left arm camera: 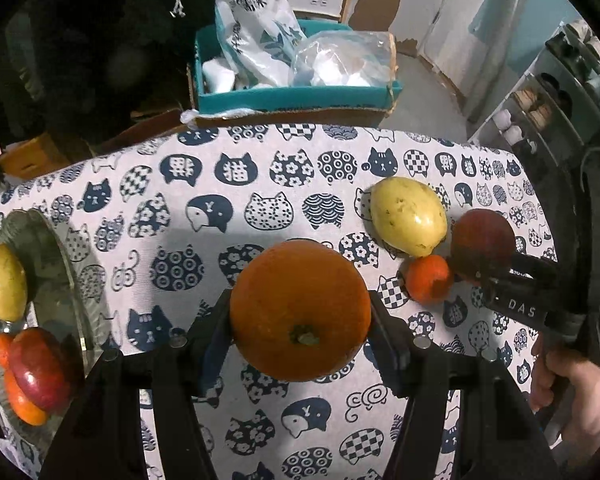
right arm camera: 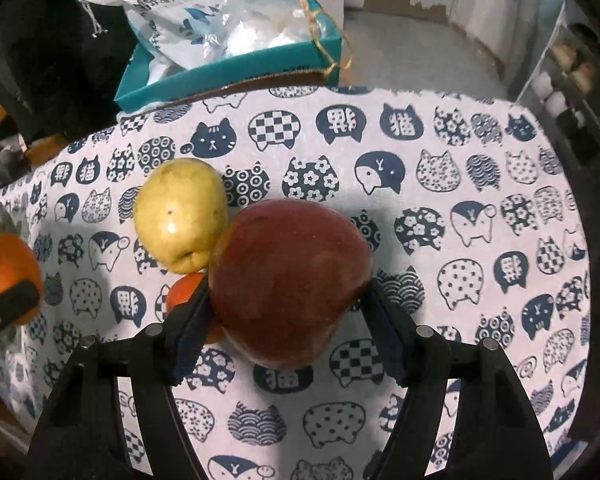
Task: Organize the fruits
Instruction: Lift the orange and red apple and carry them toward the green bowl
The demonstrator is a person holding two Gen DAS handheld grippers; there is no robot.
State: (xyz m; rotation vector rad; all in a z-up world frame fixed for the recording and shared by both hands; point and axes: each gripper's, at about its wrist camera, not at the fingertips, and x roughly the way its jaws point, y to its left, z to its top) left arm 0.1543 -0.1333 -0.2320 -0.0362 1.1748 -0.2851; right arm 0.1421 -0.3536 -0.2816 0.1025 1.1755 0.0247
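My left gripper (left arm camera: 300,320) is shut on a large orange (left arm camera: 300,310) above the cat-print tablecloth (left arm camera: 204,216). My right gripper (right arm camera: 288,300) is shut on a red apple (right arm camera: 290,284); it also shows in the left wrist view (left arm camera: 482,240). A yellow pear (right arm camera: 180,214) touches the apple on its left, and a small tangerine (right arm camera: 186,290) lies under the right gripper's left finger. A glass plate (left arm camera: 56,280) at the left edge holds a yellow pear (left arm camera: 4,282), a red apple (left arm camera: 38,368) and tangerines (left arm camera: 24,404).
A teal box (left arm camera: 296,96) with plastic bags stands behind the table's far edge. A shoe rack (left arm camera: 556,92) stands at the right. Dark clutter and cardboard boxes lie at the far left.
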